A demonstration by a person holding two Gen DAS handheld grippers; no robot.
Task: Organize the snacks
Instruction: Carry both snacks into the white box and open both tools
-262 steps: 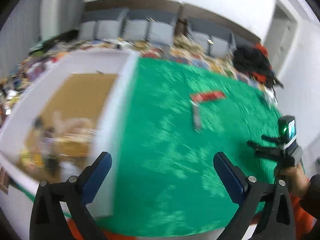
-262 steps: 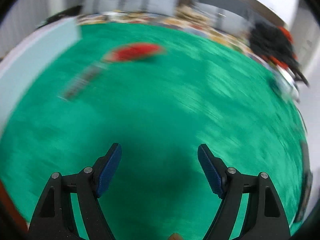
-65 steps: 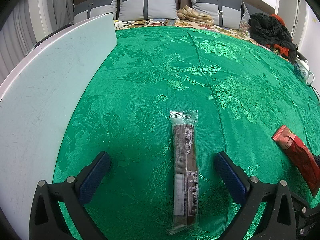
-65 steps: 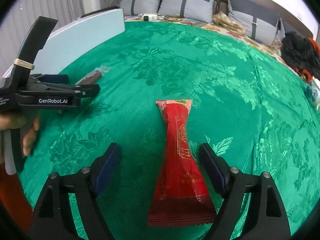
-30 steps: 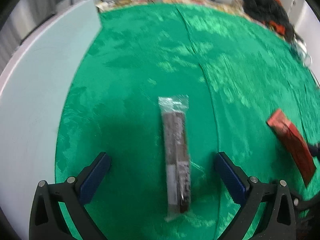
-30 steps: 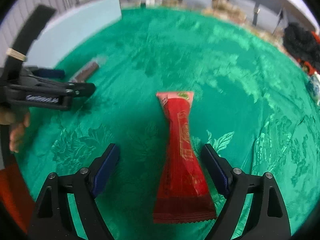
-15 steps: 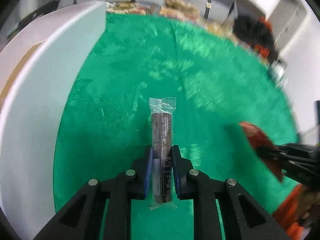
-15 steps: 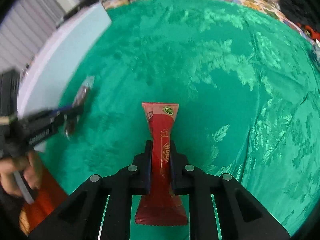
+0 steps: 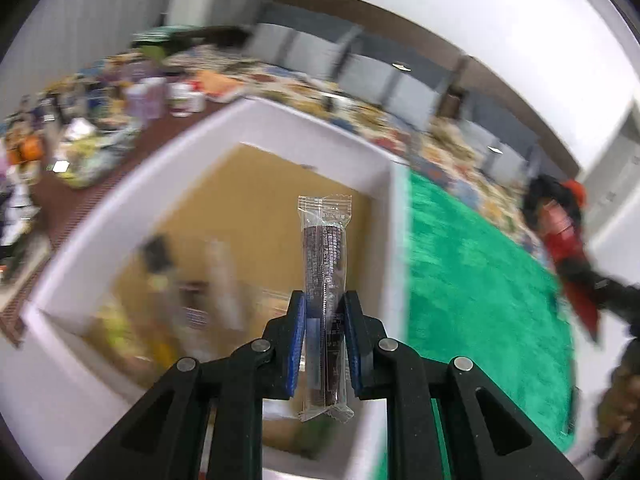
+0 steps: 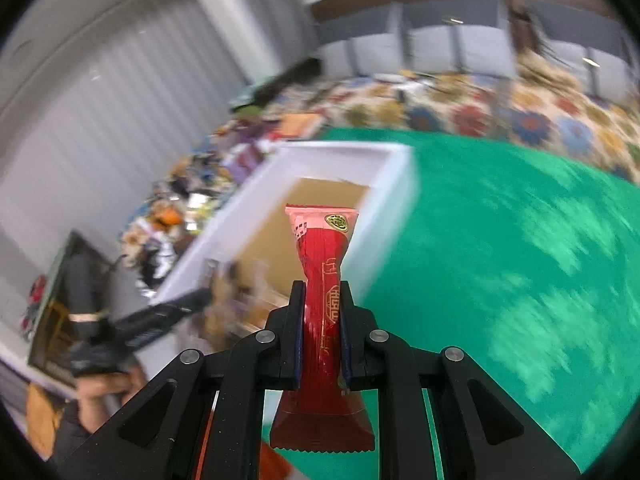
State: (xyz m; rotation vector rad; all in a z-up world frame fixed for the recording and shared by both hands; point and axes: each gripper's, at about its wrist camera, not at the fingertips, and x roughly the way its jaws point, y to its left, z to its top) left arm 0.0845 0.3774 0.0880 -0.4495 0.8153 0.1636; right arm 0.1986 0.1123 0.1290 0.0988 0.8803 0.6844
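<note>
green cloth (image 9: pixel 480 280); bar (image 9: pixel 325 264) between claw (image 9: pixel 325 320)

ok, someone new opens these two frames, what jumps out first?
A snack pinched in each gripper, dead centre: a dark bar in a clear wrapper in the left gripper, a red packet in the right gripper. Behind both sits a white box with a brown floor, beside the green cloth.

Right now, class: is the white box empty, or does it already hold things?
Not empty. Blurred packets lie on the white box's brown floor in the left wrist view; what they are cannot be told.
</note>
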